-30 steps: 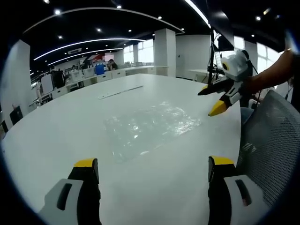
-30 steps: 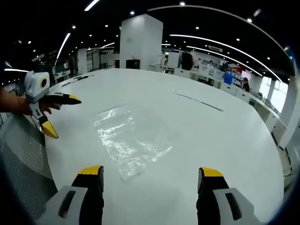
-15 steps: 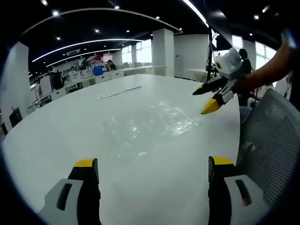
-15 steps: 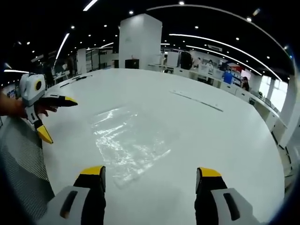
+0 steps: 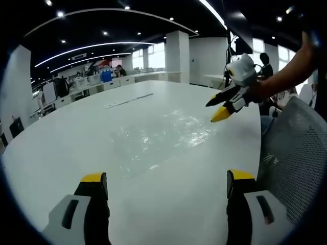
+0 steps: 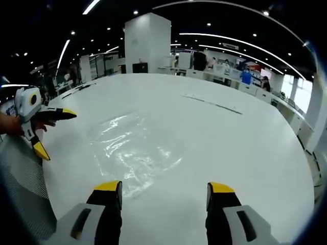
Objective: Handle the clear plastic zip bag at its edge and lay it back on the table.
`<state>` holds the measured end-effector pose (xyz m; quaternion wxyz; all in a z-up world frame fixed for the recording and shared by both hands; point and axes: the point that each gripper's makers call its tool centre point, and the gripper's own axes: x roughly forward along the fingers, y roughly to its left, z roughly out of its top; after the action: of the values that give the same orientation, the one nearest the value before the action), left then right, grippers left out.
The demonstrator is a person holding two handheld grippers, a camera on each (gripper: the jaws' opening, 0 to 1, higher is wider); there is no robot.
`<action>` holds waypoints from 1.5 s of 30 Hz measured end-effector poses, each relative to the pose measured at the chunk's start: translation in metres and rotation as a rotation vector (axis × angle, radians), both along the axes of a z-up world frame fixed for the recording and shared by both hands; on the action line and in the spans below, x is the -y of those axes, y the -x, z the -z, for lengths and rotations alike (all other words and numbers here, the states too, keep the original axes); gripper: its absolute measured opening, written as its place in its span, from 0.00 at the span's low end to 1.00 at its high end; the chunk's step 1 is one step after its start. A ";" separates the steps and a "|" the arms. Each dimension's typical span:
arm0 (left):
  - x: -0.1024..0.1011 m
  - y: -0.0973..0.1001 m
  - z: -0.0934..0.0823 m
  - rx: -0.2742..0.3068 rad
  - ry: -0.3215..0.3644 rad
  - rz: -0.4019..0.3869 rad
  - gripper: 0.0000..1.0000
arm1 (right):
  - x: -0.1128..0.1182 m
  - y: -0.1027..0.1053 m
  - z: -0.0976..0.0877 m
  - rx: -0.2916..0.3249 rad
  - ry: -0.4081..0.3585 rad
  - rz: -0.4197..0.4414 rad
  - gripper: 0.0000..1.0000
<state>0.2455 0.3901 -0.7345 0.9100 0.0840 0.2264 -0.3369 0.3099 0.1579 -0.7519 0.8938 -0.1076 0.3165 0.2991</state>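
Clear zip bag (image 5: 158, 138) lies flat on a white table (image 5: 61, 148), long axis running between both wide-open, empty grippers (image 5: 166, 186) (image 6: 163, 191), in a bright office.

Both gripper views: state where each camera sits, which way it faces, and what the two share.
Left gripper view: rides the left gripper, looking forward over the white table at the flat plastic bag; its own open jaws rise below, and the right gripper enters with a forearm.
Right gripper view: rides the right gripper, facing the bag from another side; the left gripper and a hand enter at left.
Shared: the bag, the table, each other's open gripper.
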 end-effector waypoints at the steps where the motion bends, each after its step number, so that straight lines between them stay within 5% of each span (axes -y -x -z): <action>1: 0.000 0.001 0.000 -0.003 0.002 0.000 0.97 | 0.001 -0.001 0.000 0.001 -0.004 0.001 0.64; 10: 0.005 0.003 0.000 -0.004 -0.002 0.019 0.96 | 0.007 -0.016 0.005 -0.011 0.009 0.013 0.59; 31: 0.003 0.003 0.001 -0.010 0.000 0.008 0.94 | -0.019 -0.035 0.017 -0.109 -0.035 -0.001 0.39; 45: 0.000 0.000 0.001 -0.004 -0.003 -0.003 0.92 | -0.023 -0.046 0.016 -0.098 -0.030 0.041 0.33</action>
<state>0.2452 0.3906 -0.7356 0.9099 0.0844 0.2291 -0.3353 0.3555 0.1807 -0.7682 0.8846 -0.0727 0.3575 0.2906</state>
